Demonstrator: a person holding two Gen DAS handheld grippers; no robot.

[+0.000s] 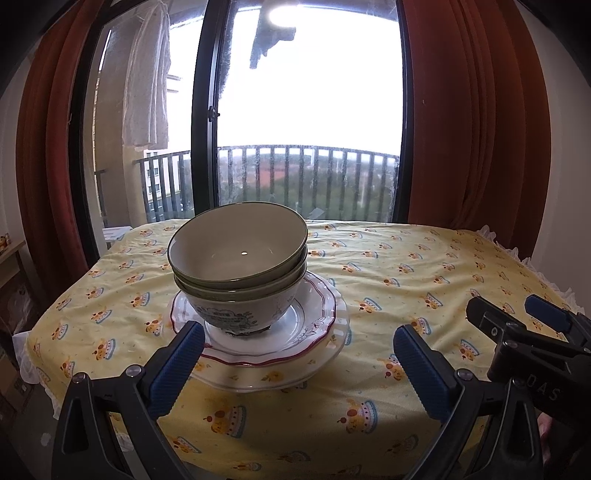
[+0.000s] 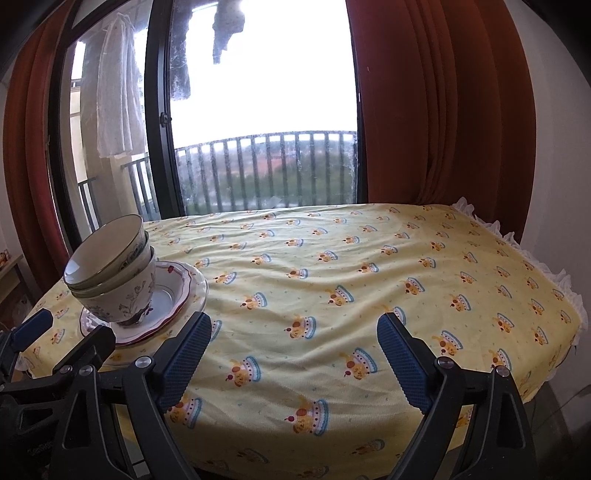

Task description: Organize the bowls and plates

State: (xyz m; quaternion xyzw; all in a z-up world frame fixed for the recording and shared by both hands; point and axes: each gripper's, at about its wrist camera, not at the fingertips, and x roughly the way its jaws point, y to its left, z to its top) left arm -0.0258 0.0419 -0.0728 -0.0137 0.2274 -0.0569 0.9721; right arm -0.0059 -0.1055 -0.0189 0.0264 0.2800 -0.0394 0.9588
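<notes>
Three nested bowls (image 1: 238,254) stand stacked, tilted slightly, in the middle of a red-rimmed plate (image 1: 314,321) that rests on a wider white plate (image 1: 332,354). The top two bowls are green-edged with pale insides; the bottom bowl carries a floral print. The whole stack sits on the near left part of the table, close to its front edge.

The left gripper (image 1: 295,363) hangs just in front of the stack with its jaws spread wide, one blue pad (image 1: 177,363) near the plates' left rim, and holds nothing. The right gripper (image 2: 293,360) is to the right of the stack over bare cloth, also spread wide and carrying nothing.

A yellow tablecloth (image 2: 332,258) printed with small cake motifs covers the table, lightly wrinkled, with a white frilled hem (image 2: 554,280) along its right side.

Beyond the far edge stands a black-framed glass door (image 1: 207,110), with a balcony railing (image 1: 314,173), trees and rooftops behind it under a bright sky. Rust-red curtains (image 1: 472,118) hang on both sides. A pale garment (image 1: 146,74) and a dark cloth (image 1: 269,33) hang outside.
</notes>
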